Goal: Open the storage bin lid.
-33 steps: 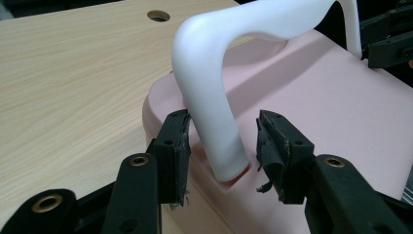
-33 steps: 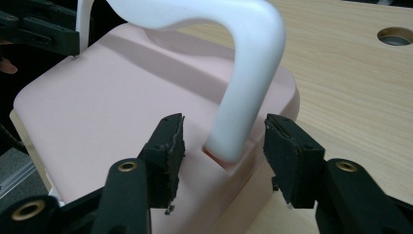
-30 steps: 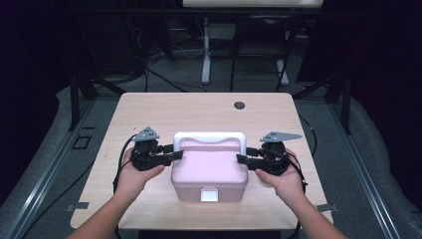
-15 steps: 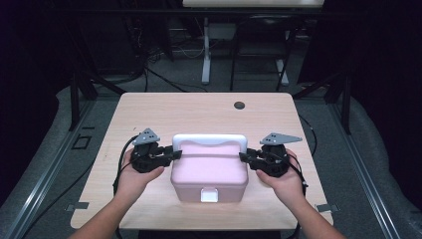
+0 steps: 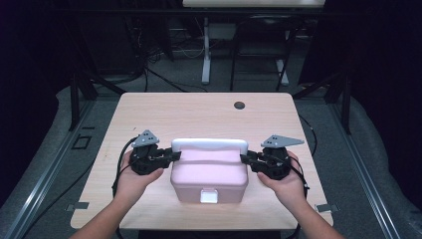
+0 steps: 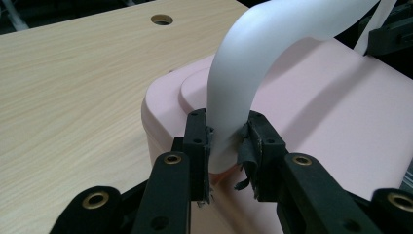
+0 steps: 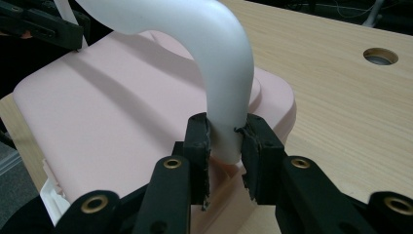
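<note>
A pink box (image 5: 209, 172) is set on the counter (image 5: 164, 112), near the front edge and about midway between the left and right edges. Only a thin strip of bare wood is left between the box and the front edge. Much more open wood is seen behind the box, all the way to the far edge, where a small round hole (image 5: 239, 105) is cut. Bare wood is also left at both sides of the box, past each hand.

The box is kept closed by its flat pink lid, so nothing inside can be seen. A small white latch (image 5: 208, 195) is seen on its front wall. A white handle (image 5: 209, 145) is stood up along the back of the lid, bent down at each end.

The left gripper (image 6: 227, 141) is held at the left end of the handle. Its jaws have just been closing, and the handle's left leg is pinched between them. The right gripper (image 7: 224, 139) is held at the right end. Its jaws have also just been closing, and the handle's right leg is pinched between them. Each gripper is held by a hand low beside the box, just above the wood.
</note>
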